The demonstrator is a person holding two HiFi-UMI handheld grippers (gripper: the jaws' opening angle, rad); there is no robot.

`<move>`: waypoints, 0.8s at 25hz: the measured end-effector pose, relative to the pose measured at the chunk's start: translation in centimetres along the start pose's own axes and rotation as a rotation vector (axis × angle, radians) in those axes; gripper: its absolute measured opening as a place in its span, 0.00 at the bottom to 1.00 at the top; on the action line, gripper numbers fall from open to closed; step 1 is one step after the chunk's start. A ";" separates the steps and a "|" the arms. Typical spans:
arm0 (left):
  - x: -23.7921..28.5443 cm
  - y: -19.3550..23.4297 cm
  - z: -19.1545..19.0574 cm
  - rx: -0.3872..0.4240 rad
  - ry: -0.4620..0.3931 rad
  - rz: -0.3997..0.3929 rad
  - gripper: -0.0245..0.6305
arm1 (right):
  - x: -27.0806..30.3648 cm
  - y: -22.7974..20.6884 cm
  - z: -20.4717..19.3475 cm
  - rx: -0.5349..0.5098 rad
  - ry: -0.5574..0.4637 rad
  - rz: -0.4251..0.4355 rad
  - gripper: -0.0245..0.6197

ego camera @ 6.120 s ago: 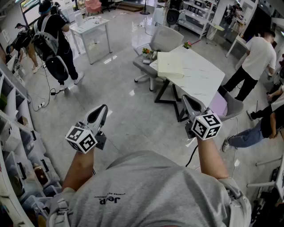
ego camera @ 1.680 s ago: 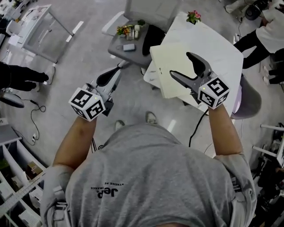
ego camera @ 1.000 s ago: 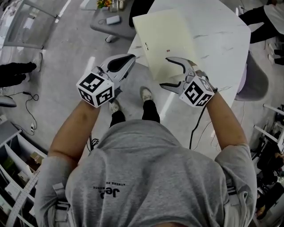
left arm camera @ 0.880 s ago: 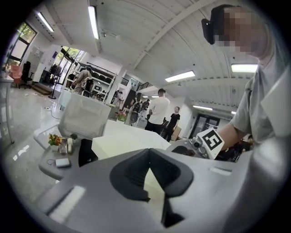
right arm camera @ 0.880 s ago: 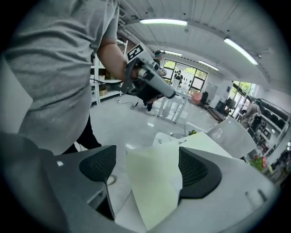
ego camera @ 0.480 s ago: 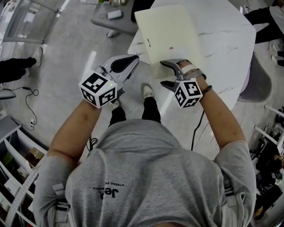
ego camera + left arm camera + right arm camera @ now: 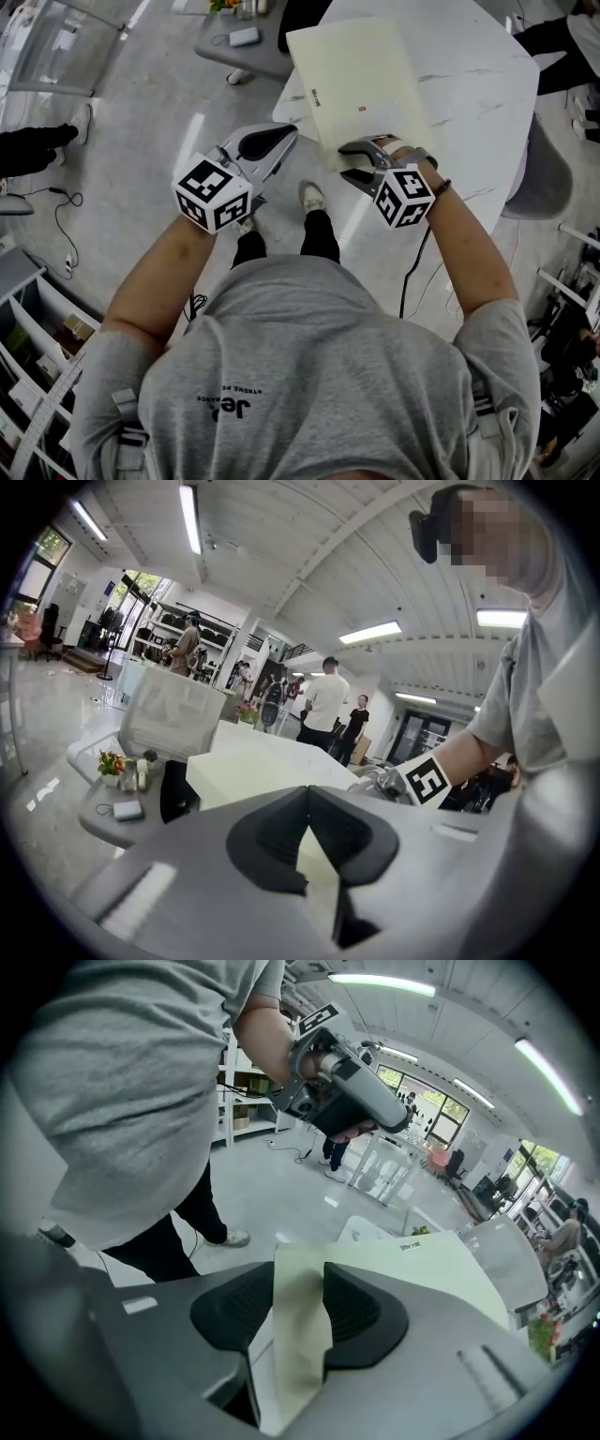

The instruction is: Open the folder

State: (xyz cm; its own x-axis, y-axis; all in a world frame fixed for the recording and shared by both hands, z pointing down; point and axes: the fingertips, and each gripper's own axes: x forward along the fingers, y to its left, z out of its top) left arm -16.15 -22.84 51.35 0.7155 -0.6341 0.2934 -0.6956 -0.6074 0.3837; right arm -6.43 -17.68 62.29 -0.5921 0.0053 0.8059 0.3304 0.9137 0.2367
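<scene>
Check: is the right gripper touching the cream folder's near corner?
Touching. In the right gripper view, the right gripper's jaws, which have just been closing, pinch the folder's near corner from both sides.

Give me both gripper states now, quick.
Left gripper: jaws shut, nothing between them.
Right gripper: jaws have just been closing, now shut on the folder at its near edge.

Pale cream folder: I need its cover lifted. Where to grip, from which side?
Probably the pale cream folder's near corner, from the person's side: lying flat on the white table, only its edges offer a pinch. The right gripper's jaws have just been closing on that corner.
</scene>
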 end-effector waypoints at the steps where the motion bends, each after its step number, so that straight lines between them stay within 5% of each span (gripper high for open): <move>1: 0.0 -0.1 0.0 0.000 0.001 -0.001 0.12 | -0.1 0.1 0.0 0.009 -0.005 0.012 0.28; 8: -0.4 -0.5 -0.3 0.007 0.014 -0.006 0.12 | -1.3 0.0 1.0 0.099 -0.075 0.061 0.15; 20: -0.1 -1.7 -0.4 0.009 0.011 -0.023 0.12 | -7.2 -4.6 3.4 0.388 -0.349 -0.121 0.05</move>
State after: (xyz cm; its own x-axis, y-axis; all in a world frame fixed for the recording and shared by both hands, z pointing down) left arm -15.01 -21.59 51.00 0.7322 -0.6142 0.2943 -0.6791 -0.6262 0.3830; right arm -6.22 -20.57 53.54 -0.8403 -0.0350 0.5409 -0.0121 0.9989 0.0458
